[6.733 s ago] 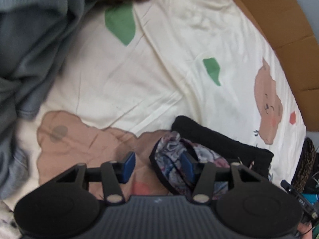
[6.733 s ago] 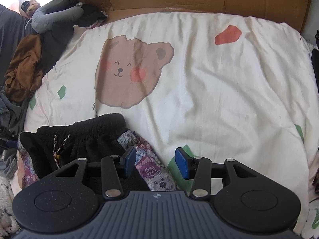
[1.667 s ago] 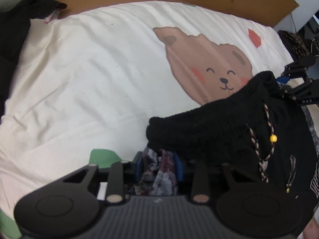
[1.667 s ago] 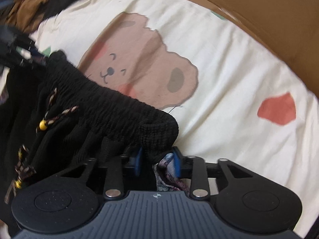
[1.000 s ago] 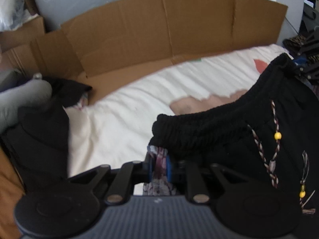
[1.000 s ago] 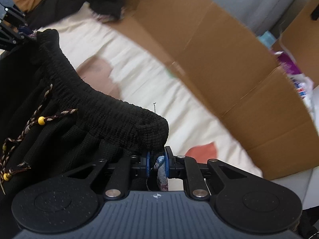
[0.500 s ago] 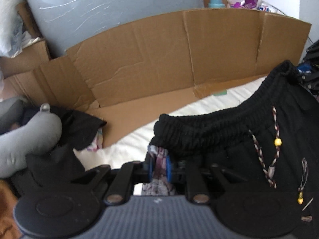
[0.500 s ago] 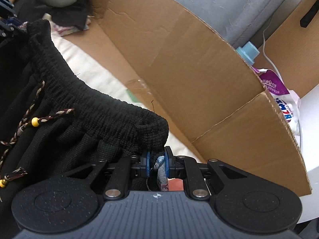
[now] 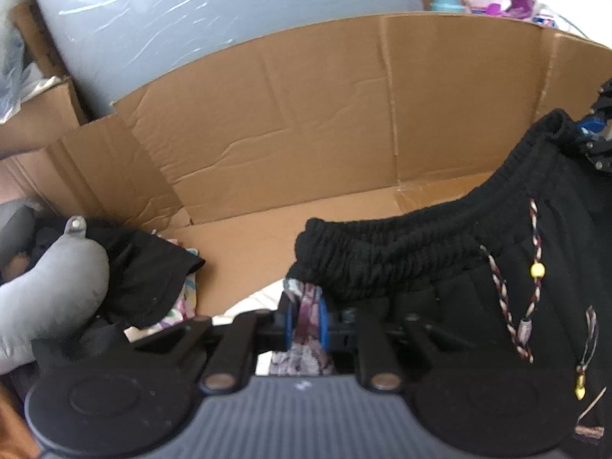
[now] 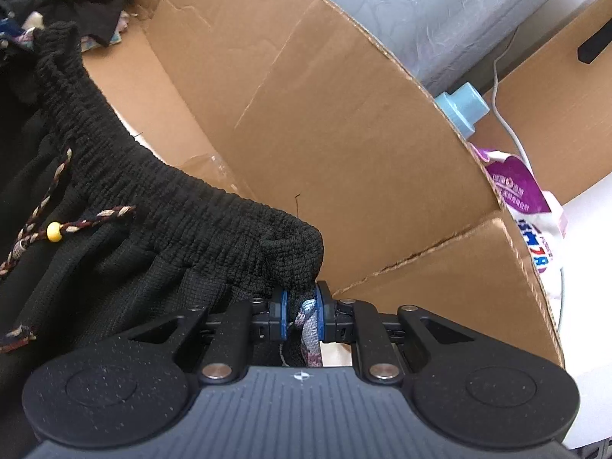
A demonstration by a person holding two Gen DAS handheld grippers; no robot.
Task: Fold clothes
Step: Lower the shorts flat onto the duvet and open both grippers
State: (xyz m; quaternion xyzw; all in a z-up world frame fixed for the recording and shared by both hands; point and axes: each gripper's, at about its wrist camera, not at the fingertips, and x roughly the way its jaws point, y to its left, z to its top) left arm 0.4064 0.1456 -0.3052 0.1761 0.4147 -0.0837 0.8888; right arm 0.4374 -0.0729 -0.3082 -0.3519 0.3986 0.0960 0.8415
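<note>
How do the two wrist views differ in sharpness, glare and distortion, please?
Left wrist: softly blurred throughout, fisheye bowing the cardboard wall, streaky glare on the grey panel. Right wrist: sharper, knit texture clear on the black shorts, though the white surface at right is blown out.

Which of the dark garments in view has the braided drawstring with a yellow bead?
The black shorts held up by both grippers; the braided cord hangs from their elastic waistband. The black garment crumpled beside the grey cushion shows no cord.
</note>
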